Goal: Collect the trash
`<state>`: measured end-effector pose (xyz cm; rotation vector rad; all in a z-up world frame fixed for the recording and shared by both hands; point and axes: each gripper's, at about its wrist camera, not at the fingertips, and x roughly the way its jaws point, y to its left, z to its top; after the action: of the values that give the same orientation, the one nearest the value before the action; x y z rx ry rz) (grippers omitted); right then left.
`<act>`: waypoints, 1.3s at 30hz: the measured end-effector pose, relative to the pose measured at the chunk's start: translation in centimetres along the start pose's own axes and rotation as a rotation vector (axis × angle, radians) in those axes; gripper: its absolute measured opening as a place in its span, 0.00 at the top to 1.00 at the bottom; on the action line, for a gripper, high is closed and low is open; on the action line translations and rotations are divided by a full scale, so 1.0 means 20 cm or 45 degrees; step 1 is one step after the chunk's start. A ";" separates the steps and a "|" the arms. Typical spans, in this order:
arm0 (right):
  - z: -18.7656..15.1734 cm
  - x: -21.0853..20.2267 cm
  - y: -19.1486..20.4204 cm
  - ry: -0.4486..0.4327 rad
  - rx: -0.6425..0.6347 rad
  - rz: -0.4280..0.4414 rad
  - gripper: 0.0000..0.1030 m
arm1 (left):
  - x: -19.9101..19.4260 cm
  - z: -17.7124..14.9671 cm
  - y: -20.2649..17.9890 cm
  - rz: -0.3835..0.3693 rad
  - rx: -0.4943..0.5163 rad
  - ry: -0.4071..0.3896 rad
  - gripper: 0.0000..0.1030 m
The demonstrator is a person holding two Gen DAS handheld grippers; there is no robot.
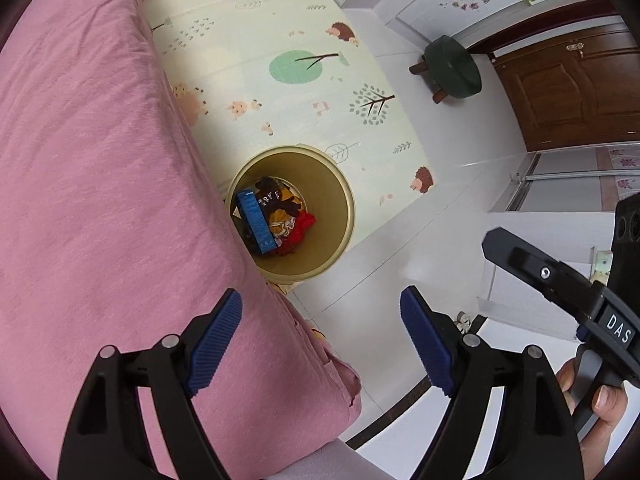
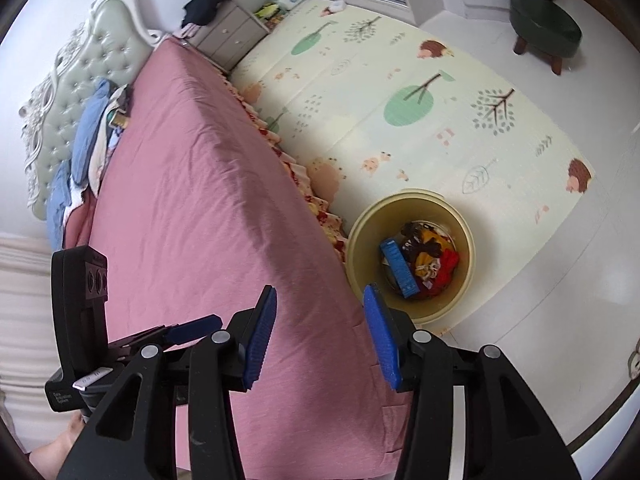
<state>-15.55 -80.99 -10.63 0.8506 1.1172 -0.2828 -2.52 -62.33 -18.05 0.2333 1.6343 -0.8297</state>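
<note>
A round beige trash bin stands on the floor mat beside the pink bed. It holds a blue box and red, yellow and dark wrappers. My left gripper is open and empty, high above the bed's corner. In the right wrist view the bin with the blue box lies just beyond my right gripper, which is open and empty above the bed edge. The right gripper's body shows in the left wrist view, and the left gripper's body shows in the right wrist view.
A patterned play mat covers the floor beside the bed. A green stool stands on white tiles near a brown door. A grey nightstand and folded clothes sit by the headboard.
</note>
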 end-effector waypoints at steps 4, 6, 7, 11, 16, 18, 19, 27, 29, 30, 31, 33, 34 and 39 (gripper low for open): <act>-0.04 -0.01 0.12 -0.003 -0.079 -0.018 0.56 | -0.09 -0.09 0.06 -0.007 -0.013 -0.039 0.21; -0.07 -0.01 0.17 -0.001 -0.101 -0.021 0.56 | -0.13 -0.14 0.11 -0.005 -0.023 -0.053 0.21; -0.09 -0.01 0.21 0.004 -0.116 -0.018 0.56 | -0.15 -0.17 0.13 -0.008 -0.032 -0.059 0.21; -0.18 0.03 0.34 0.039 -0.179 -0.012 0.56 | -0.26 -0.30 0.26 0.011 -0.074 -0.105 0.20; -0.35 0.12 0.58 0.114 -0.304 0.004 0.56 | -0.37 -0.53 0.47 0.031 -0.180 -0.154 0.20; -0.44 0.16 0.69 0.150 -0.358 0.017 0.56 | -0.42 -0.62 0.55 0.045 -0.221 -0.175 0.20; -0.48 0.18 0.75 0.162 -0.383 0.030 0.56 | -0.47 -0.68 0.61 0.063 -0.242 -0.196 0.20; -0.78 0.19 1.17 0.231 -0.560 0.104 0.52 | -0.73 -1.04 0.89 0.190 -0.380 -0.293 0.09; -0.84 0.17 1.25 0.233 -0.587 0.130 0.47 | -0.80 -1.14 0.94 0.210 -0.422 -0.324 0.08; -0.88 0.15 1.30 0.227 -0.610 0.141 0.45 | -0.83 -1.18 0.96 0.226 -0.442 -0.338 0.07; -0.91 0.14 1.34 0.220 -0.627 0.149 0.45 | -0.86 -1.23 0.97 0.233 -0.459 -0.350 0.07; -0.96 0.11 1.41 0.209 -0.664 0.165 0.40 | -0.93 -1.31 1.00 0.242 -0.487 -0.388 0.05; -0.99 0.10 1.45 0.197 -0.675 0.169 0.39 | -0.96 -1.35 1.02 0.259 -0.496 -0.405 0.05; -1.08 0.00 1.62 0.132 -0.730 0.197 0.29 | -1.17 -1.50 1.03 0.380 -0.514 -0.523 0.04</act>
<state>-10.83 -43.95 0.39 0.4374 1.1405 0.2100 -8.26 -21.89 -3.90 0.0154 1.3010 -0.2840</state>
